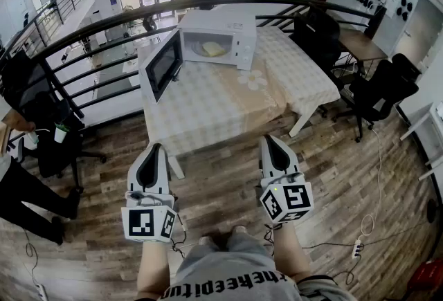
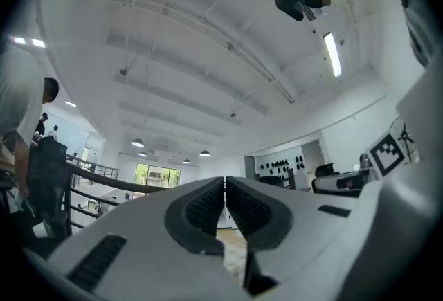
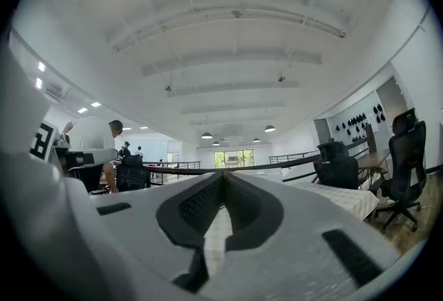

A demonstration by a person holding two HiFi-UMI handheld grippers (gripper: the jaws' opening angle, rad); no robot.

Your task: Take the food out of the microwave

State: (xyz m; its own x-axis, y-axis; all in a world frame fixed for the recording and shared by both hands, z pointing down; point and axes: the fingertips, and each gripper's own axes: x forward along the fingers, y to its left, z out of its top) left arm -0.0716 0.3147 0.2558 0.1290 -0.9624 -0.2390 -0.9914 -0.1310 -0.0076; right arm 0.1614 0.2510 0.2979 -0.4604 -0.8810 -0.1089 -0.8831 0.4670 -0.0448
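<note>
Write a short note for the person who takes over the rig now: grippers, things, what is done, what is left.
Left gripper: jaws shut, empty, held low, short of the table.
Right gripper: jaws shut, empty, level with the left one.
Microwave: on the table, door swung open.
Food: inside the microwave, untouched.
Done: door is open.
Left: step closer, open the jaws, take the food out.

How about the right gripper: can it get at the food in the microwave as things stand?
Probably yes, once it comes closer. The door of the microwave is swung open and the food lies uncovered inside. The right gripper, fingers shut, is short of the table, so it must advance and open.
</note>
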